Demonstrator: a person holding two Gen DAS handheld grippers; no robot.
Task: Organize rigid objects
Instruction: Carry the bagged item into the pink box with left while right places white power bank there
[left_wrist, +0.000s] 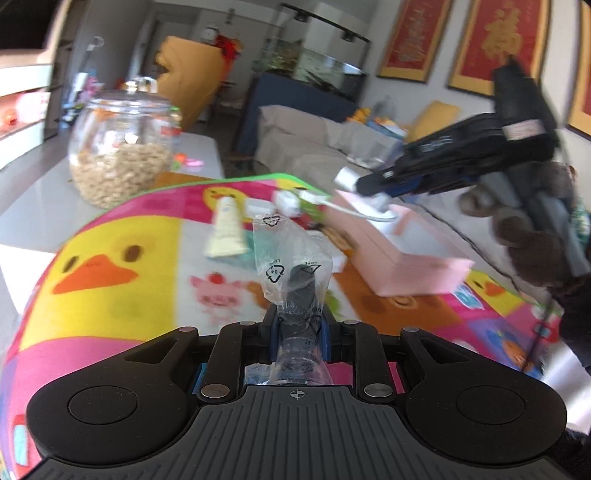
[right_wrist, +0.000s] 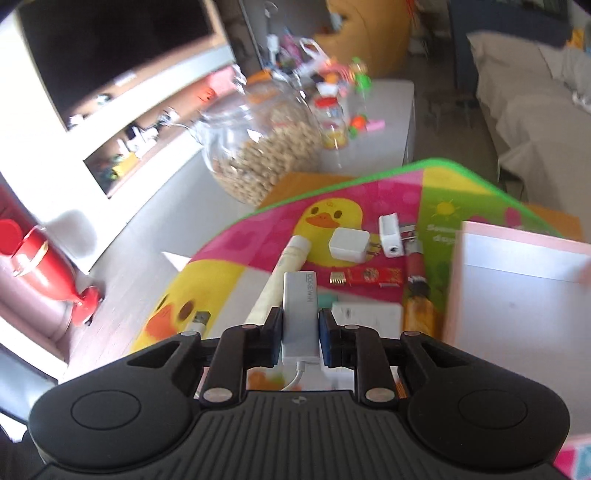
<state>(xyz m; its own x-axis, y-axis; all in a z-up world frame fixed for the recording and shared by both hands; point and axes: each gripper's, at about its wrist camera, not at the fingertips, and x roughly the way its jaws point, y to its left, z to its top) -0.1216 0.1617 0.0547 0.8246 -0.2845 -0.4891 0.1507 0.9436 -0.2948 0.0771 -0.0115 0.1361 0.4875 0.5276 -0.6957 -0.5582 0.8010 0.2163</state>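
The left tool (left_wrist: 297, 314) pinches a clear plastic bag (left_wrist: 291, 254). The right tool (right_wrist: 300, 325) squeezes a grey adapter (right_wrist: 300, 314) above the duck mat (right_wrist: 332, 206), near the pink box (right_wrist: 517, 280).

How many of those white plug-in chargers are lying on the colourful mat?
2. A square charger lies on the mat by the duck picture; a narrower charger lies just right of it. Others may be hidden behind the gripper.

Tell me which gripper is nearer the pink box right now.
Right. The right gripper, shut on a white adapter, hangs over the pink box's far end. The left gripper, shut on a clear plastic bag, sits back over the mat, short of the box.
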